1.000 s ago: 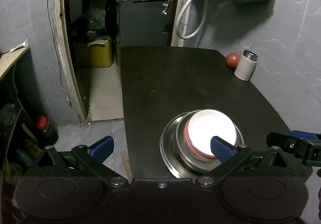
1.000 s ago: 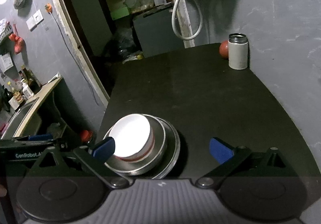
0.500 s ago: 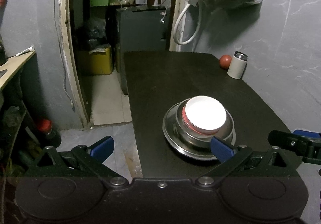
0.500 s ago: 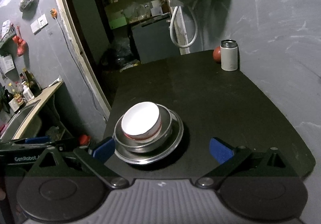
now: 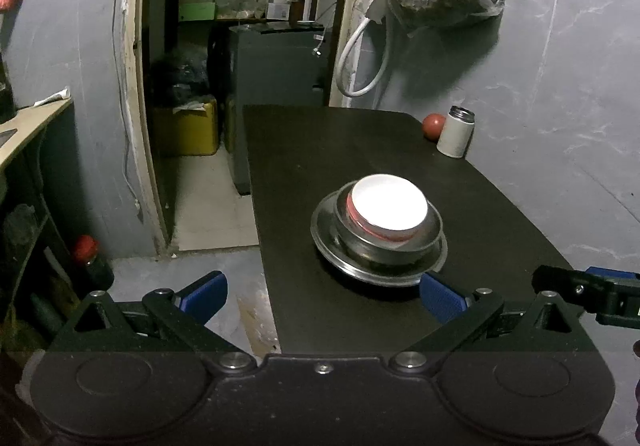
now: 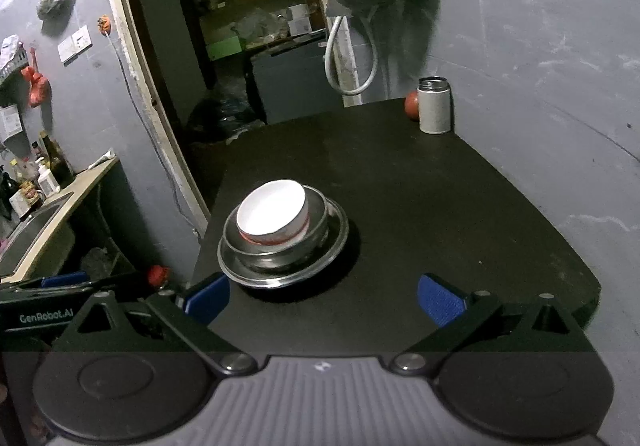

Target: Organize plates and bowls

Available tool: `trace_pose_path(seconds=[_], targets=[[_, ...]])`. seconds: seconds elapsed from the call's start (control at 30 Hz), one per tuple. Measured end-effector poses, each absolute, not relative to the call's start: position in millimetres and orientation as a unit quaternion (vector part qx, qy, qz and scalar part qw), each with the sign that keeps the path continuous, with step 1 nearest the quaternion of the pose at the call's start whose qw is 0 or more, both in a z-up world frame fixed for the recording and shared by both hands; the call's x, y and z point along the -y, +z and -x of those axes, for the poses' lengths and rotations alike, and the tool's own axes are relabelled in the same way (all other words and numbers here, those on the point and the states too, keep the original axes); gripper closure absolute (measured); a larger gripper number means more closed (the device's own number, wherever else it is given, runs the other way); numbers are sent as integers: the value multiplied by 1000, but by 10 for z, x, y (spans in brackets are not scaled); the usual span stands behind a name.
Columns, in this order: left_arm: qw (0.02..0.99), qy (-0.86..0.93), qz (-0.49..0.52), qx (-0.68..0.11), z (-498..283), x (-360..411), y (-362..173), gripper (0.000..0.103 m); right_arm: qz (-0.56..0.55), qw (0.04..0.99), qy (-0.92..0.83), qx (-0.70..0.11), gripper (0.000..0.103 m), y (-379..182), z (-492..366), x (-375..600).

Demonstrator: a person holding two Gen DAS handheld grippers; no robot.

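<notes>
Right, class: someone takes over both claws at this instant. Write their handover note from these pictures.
Left claw: open, empty, at the near left table edge.
Right claw: open, empty, just short of the stack.
Things: white red-banded bowl nested in round steel bowl, on round steel plate, on the black table.
Done: stack looks finished.
Left: apparently nothing; white steel-topped flask and red ball stand apart.

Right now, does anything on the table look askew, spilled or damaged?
Nothing stands out. The white bowl sits in the steel bowl, which sits on the steel plate, a neat stack, no spill. Both claws, left and right, are open and clear of it. The flask stands upright beside a red ball.
</notes>
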State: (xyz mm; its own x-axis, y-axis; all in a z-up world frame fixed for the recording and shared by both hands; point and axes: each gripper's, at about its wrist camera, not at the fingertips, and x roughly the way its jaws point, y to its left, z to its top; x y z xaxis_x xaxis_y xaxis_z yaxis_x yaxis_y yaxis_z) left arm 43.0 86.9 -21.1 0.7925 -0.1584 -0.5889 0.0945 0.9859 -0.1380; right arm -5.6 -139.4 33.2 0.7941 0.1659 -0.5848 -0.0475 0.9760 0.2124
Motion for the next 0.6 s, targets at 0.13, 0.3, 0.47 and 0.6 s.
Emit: trace_pose_path(seconds=[0.13,0.3,0.47,0.6], targets=[[946,-71,53,-312,-351,-850,-243,1,-91,943,49,-315,0,321,148,1426],[946,-77,48,-311,-286,-814,-285,1,-89,944,39,-316,0,294,229,1484],[947,-78,42,-307,-235,-789,-300,1,-89,942,34,-321,0,255,288,1506],[947,-78,41,-309,-210,-790,-306,1,-86,942,35,-322,0,246,313,1504]])
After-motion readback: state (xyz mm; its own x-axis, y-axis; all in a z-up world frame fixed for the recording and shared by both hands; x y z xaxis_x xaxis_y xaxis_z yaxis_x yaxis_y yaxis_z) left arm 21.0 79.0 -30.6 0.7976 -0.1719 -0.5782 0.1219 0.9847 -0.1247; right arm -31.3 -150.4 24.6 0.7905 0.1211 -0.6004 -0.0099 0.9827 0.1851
